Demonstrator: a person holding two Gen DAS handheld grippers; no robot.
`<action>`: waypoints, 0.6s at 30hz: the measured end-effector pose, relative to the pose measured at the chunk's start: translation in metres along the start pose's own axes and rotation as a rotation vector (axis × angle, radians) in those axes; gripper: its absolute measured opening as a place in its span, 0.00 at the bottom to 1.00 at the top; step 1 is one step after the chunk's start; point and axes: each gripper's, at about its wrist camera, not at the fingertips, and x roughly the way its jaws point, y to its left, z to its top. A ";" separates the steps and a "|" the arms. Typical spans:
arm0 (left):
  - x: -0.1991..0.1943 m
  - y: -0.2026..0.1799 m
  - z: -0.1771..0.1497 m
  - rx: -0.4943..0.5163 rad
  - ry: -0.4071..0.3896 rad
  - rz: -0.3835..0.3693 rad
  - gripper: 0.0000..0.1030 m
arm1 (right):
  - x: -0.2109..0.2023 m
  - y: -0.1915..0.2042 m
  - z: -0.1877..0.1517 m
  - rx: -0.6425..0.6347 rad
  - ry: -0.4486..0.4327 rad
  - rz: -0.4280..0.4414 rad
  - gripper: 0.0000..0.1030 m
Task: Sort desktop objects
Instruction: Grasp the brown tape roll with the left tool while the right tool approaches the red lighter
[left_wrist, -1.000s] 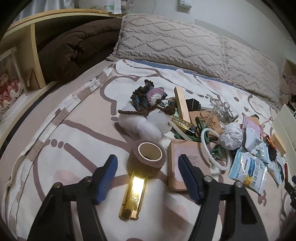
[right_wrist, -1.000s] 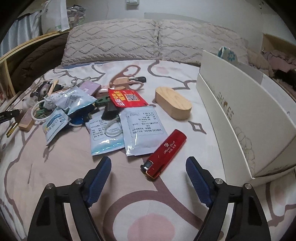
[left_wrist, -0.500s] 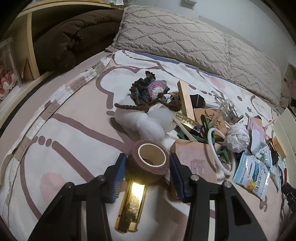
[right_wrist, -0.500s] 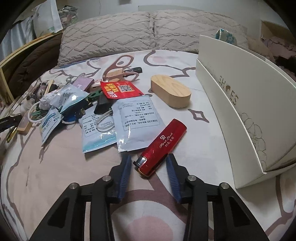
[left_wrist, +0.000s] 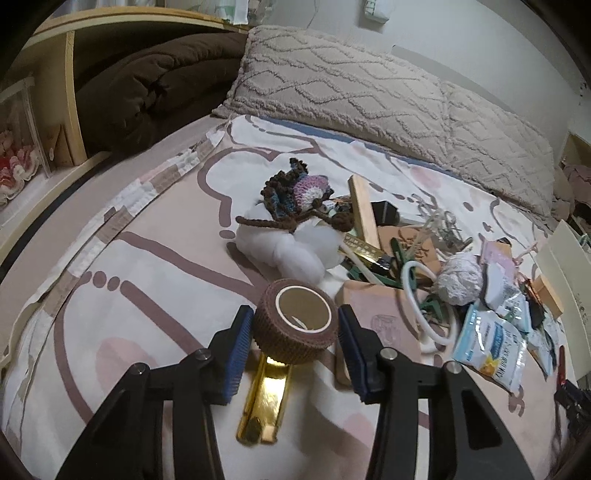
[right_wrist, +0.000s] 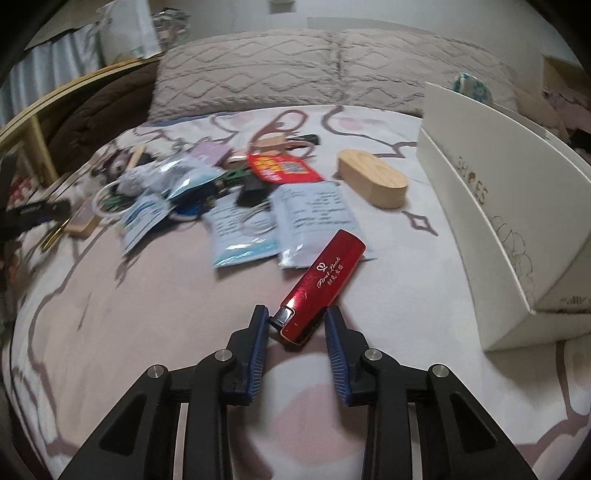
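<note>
Brown ribbed tape roll (left_wrist: 295, 322) and glossy red lighter (right_wrist: 320, 283), each pinched on the patterned bed sheet (left_wrist: 147, 280).
Left claw (left_wrist: 293, 341) squeezes the roll's sides; right claw (right_wrist: 295, 328), nearly closed, grips the lighter's metal end: lift straight up, gently, clear of the gold clip (left_wrist: 264, 408).

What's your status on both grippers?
Left gripper shut on brown ribbed tape roll, above gold metal clip. Right gripper closing around red glossy lighter; contact unclear. Nothing blocking.

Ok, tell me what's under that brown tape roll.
A shiny gold bar runs under the brown tape roll, which the left gripper clamps. Its far end is hidden beneath the roll.
</note>
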 end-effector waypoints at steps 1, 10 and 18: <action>-0.004 -0.002 -0.001 0.002 -0.005 -0.011 0.45 | -0.002 0.003 -0.002 -0.013 0.000 0.007 0.31; -0.042 -0.058 -0.021 0.075 -0.006 -0.200 0.45 | -0.012 0.030 -0.013 -0.124 -0.010 0.123 0.31; -0.064 -0.127 -0.061 0.239 0.040 -0.326 0.45 | -0.016 0.046 -0.018 -0.194 0.008 0.192 0.31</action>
